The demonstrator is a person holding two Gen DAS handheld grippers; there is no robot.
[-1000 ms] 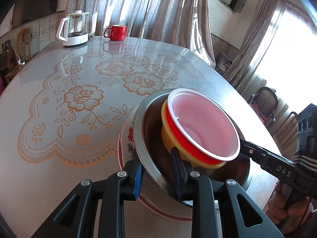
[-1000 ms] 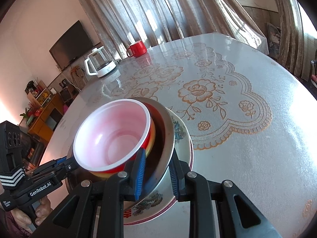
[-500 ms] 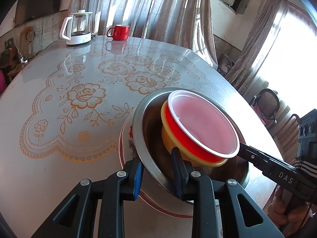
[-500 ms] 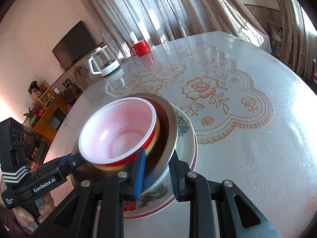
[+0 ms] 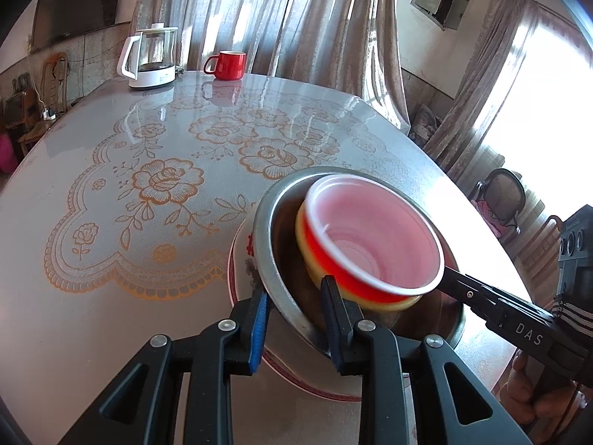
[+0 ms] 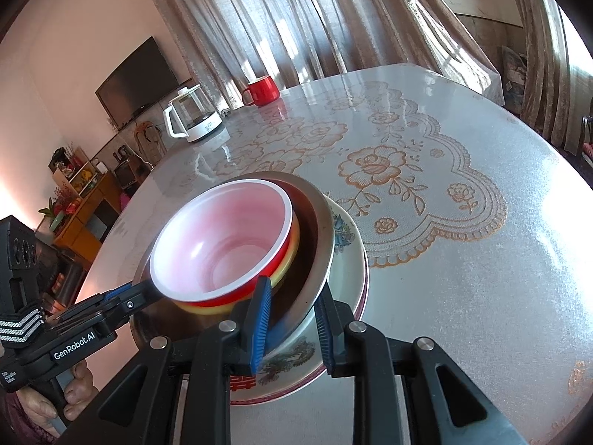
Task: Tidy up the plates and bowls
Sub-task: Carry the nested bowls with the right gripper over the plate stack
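A red bowl with a pale pink inside [image 5: 370, 244] [image 6: 222, 244] sits nested in a yellow bowl [image 5: 315, 278] [image 6: 281, 274], inside a steel basin [image 5: 267, 259] [image 6: 318, 244], on a white patterned plate [image 5: 241, 259] [image 6: 348, 252]. My left gripper [image 5: 296, 296] is shut on the basin's near rim, one finger inside and one outside. My right gripper [image 6: 292, 304] is shut on the basin's opposite rim the same way. The stack is tilted. Whether the plate still rests on the table is unclear.
A round table with a lace-pattern cover [image 5: 148, 193] [image 6: 426, 193] holds a white glass kettle [image 5: 152, 55] [image 6: 192, 115] and a red mug [image 5: 228, 65] [image 6: 261, 91] at its far side. Curtains hang behind; chairs stand past the table edge [image 5: 504, 193].
Both grippers and the stack have shifted slightly toward the table centre and tilted a bit more. The grip on the basin rim is unchanged.
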